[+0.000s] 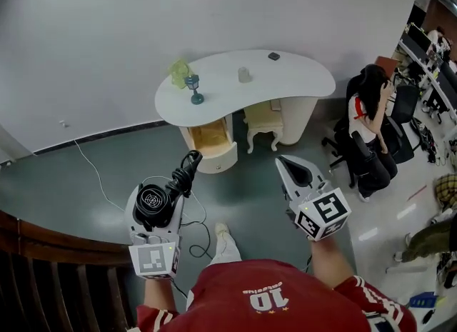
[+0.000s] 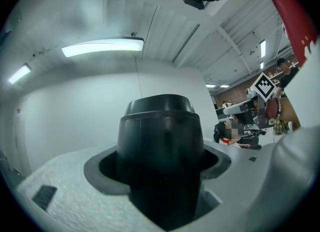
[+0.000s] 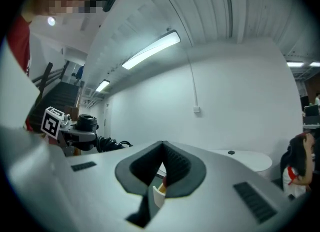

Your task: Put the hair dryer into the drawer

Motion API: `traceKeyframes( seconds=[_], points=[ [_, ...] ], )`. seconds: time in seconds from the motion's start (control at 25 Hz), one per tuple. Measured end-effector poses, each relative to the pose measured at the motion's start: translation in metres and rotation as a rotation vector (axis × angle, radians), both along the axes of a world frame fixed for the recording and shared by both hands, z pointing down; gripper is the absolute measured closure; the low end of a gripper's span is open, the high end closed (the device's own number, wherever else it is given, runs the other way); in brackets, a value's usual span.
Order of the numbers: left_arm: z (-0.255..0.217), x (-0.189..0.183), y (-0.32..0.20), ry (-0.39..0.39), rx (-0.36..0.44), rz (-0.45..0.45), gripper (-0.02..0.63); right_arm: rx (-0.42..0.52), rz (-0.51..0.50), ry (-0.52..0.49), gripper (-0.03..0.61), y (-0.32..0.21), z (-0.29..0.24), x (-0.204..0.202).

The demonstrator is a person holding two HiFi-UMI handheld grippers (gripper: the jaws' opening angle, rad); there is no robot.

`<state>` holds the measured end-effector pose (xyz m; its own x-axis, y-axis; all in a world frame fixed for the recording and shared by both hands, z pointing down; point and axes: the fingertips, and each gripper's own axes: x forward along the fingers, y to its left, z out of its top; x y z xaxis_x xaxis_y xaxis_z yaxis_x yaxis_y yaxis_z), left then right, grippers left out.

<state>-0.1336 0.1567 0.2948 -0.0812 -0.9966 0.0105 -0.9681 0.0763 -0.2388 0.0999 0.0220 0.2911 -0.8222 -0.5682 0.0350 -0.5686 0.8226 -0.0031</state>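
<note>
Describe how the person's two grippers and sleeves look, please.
The left gripper and right gripper are white wedge-shaped shells with dark ribbed pads lining the fingers. Each carries a white cube with black square markers. The sleeves are red with white stripes.

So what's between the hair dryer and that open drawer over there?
Only bare grey floor, as the head view shows: nothing stands between the hair dryer, held in the left gripper, and the open drawer under the white desk.

White curved desk against a white wall; grey floor; ceiling strip light.
</note>
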Motion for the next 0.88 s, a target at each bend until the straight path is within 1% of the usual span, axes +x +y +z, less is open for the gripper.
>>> traceKeyframes(
  seconds=[0.12, 0.28, 0.32, 0.4, 0.52, 0.68, 0.8, 0.88],
  points=[
    [0.003, -0.021, -0.039, -0.009, -0.042, 0.011, 0.222, -0.01, -0.01, 0.02, 0.574, -0.037, -0.003, -0.029],
    [0.019, -0.052, -0.092, -0.019, -0.084, 0.049, 0.222, -0.035, -0.017, 0.041, 0.574, -0.08, 0.005, -0.07],
    [0.024, -0.059, -0.104, -0.029, -0.092, 0.064, 0.222, -0.042, -0.015, 0.049, 0.574, -0.089, 0.008, -0.079],
    [0.033, -0.071, -0.127, -0.072, -0.11, 0.098, 0.222, -0.054, -0.012, 0.059, 0.574, -0.105, 0.012, -0.095],
    [0.045, -0.083, -0.154, -0.133, -0.136, 0.143, 0.222, -0.063, -0.007, 0.072, 0.574, -0.124, 0.013, -0.114],
    [0.063, -0.099, -0.183, -0.148, -0.16, 0.196, 0.222, -0.073, 0.007, 0.09, 0.574, -0.145, 0.015, -0.133],
    [0.08, -0.114, -0.201, -0.182, -0.178, 0.233, 0.222, -0.076, 0.01, 0.112, 0.574, -0.154, 0.02, -0.151],
    [0.096, -0.124, -0.21, -0.183, -0.192, 0.252, 0.222, -0.077, 0.006, 0.125, 0.574, -0.158, 0.024, -0.161]
  ],
)
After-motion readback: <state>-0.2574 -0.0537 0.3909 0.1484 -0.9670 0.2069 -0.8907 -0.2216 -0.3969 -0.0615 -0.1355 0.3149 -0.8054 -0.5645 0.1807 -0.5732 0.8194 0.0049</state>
